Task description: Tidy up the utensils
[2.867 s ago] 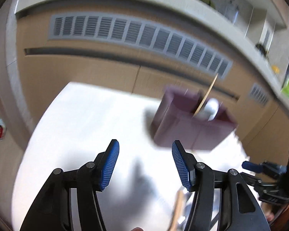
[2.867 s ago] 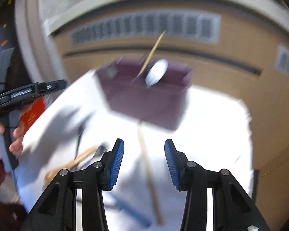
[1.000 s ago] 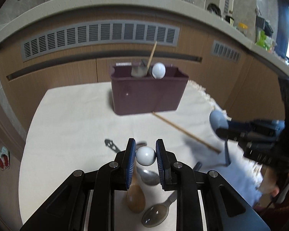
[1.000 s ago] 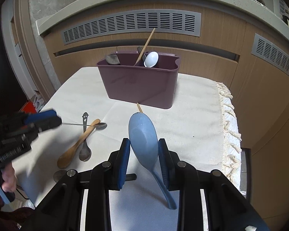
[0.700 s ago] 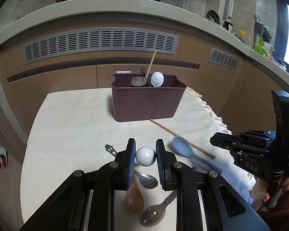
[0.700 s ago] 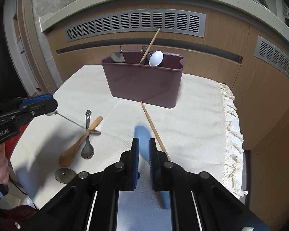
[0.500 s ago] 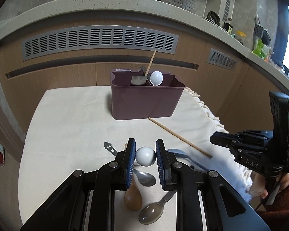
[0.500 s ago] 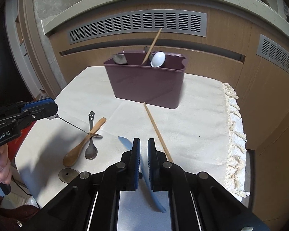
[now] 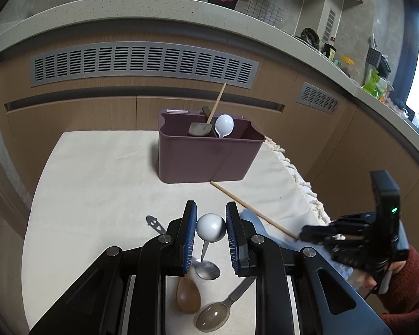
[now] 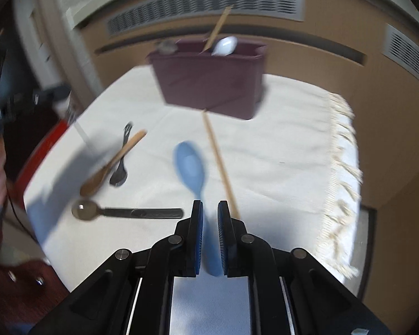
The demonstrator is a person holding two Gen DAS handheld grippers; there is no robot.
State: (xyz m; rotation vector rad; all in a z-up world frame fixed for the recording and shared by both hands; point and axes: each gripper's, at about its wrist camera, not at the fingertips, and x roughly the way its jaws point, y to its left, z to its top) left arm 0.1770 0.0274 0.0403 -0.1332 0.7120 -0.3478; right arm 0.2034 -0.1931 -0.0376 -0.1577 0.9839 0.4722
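Blue spoon (image 10: pixel 191 167) lay on the surface, handle running back between the right tool's (image 10: pixel 210 209) barely parted, just-reopening pads, bowl toward the bin (image 10: pixel 209 83); left tool (image 9: pixel 211 227) clamped a white ball-ended utensil (image 9: pixel 211 226).

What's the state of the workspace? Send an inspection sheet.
Surface: fringed cream tablecloth, flat.
Job's things: purple caddy holds a white spoon, a chopstick and a dark utensil. Loose on the cloth: second chopstick, blue spoon, wooden spoon, two metal spoons.
Clutter: nothing seen.
Grippers: left gripper shut on white ball-ended utensil. Right gripper jaws have just been opening, blue spoon's handle between them, no clear grip.
Cables: thin dark lead under the right-hand device.
Surroundings: cabinet fronts with grey vents, counter.
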